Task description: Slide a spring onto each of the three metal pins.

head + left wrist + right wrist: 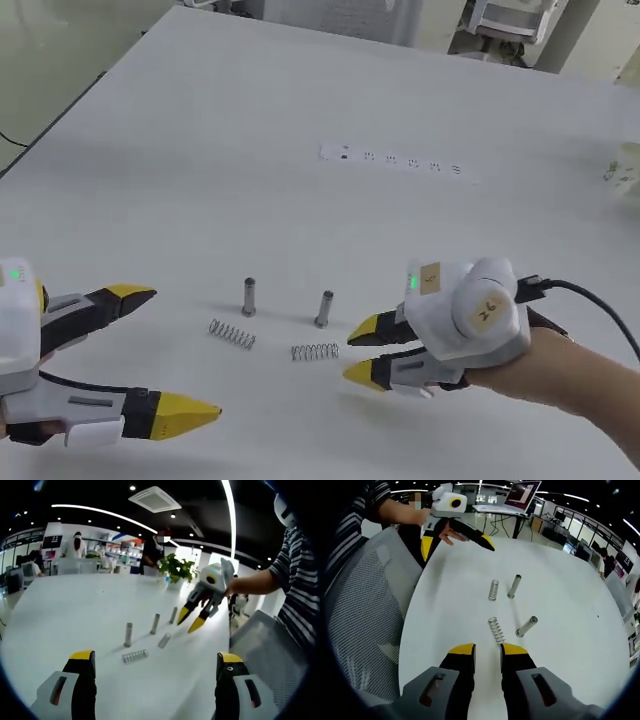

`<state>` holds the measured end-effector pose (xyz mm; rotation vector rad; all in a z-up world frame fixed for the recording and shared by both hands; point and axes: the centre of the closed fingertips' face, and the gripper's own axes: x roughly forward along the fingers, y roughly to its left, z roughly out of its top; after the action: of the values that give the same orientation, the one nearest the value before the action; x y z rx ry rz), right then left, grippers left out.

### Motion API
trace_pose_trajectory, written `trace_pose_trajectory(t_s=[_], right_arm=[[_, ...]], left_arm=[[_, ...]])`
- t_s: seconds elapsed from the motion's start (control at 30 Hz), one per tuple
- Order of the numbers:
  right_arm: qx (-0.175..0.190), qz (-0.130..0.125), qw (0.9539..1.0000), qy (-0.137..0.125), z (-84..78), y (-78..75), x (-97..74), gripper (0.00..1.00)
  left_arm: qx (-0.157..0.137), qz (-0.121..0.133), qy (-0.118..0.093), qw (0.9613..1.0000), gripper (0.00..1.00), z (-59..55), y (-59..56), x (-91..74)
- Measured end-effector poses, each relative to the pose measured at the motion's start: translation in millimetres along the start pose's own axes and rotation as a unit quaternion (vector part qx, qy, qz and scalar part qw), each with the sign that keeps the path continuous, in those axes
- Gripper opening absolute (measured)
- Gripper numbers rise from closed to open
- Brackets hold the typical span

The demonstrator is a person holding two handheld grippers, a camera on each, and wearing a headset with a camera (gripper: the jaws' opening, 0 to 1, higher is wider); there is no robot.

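Observation:
Two short metal pins (249,297) (324,308) stand upright on the white table (300,110). In the left gripper view a third pin (173,615) stands just beside the right gripper's tips. Two springs lie flat in front of the pins, one to the left (231,334) and one to the right (314,351). My right gripper (350,354) hovers just right of the right spring (495,630), jaws a little apart and holding nothing. My left gripper (183,351) is at the lower left, wide open and empty, well short of the left spring (135,656).
A power strip (392,158) is set into the table farther back. The table's left edge (70,105) runs diagonally. A grey mesh chair (365,605) stands at the near side. People sit and stand in the room behind.

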<state>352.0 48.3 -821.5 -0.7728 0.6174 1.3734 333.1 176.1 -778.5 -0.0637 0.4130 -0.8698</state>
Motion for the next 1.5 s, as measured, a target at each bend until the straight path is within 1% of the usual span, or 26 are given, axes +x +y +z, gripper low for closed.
trace_pose_trajectory(t_s=[0.13, 0.2, 0.37, 0.57, 0.7, 0.77, 0.97, 1.23, 1.5], right_arm=[[-0.010, 0.001, 0.9999, -0.001, 6.0, 0.8, 7.1, 0.18], [-0.018, -0.005, 0.9998, 0.002, 7.1, -1.5, 10.4, 0.19], [-0.020, -0.008, 0.9998, 0.004, 8.4, -5.5, 17.6, 0.19], [-0.015, -0.007, 0.9998, 0.012, 5.1, -11.2, 24.1, 0.18], [-0.013, -0.005, 0.9998, 0.011, 2.7, -12.6, 28.0, 0.17], [-0.006, -0.004, 0.9999, 0.014, 1.3, -13.3, 30.0, 0.17], [-0.001, -0.003, 0.9998, 0.018, -1.0, -15.5, 33.3, 0.17], [-0.001, 0.002, 0.9996, 0.029, -7.3, -16.1, 39.0, 0.16], [-0.004, 0.005, 0.9994, 0.035, -9.5, -15.5, 41.3, 0.14]], left_arm=[[0.001, -0.002, -0.002, 1.0000, 0.98, 1.0, -1.7, 0.5], [0.002, -0.003, -0.001, 1.0000, 0.98, 0.6, -2.0, 0.7], [0.006, -0.005, -0.002, 1.0000, 0.98, 0.5, -2.7, 0.7], [0.009, -0.009, -0.001, 0.9999, 0.98, 0.0, -5.7, -0.3], [0.008, -0.007, -0.002, 0.9999, 0.98, -0.2, -4.8, -1.8], [0.007, -0.006, -0.003, 1.0000, 0.98, -0.1, -4.3, -3.0], [0.006, -0.004, -0.002, 1.0000, 0.98, -1.1, -3.4, -5.0], [0.003, -0.003, 0.000, 1.0000, 0.98, -2.7, -2.2, -6.5], [0.002, -0.004, 0.003, 1.0000, 0.98, -4.4, -3.2, -6.4]])
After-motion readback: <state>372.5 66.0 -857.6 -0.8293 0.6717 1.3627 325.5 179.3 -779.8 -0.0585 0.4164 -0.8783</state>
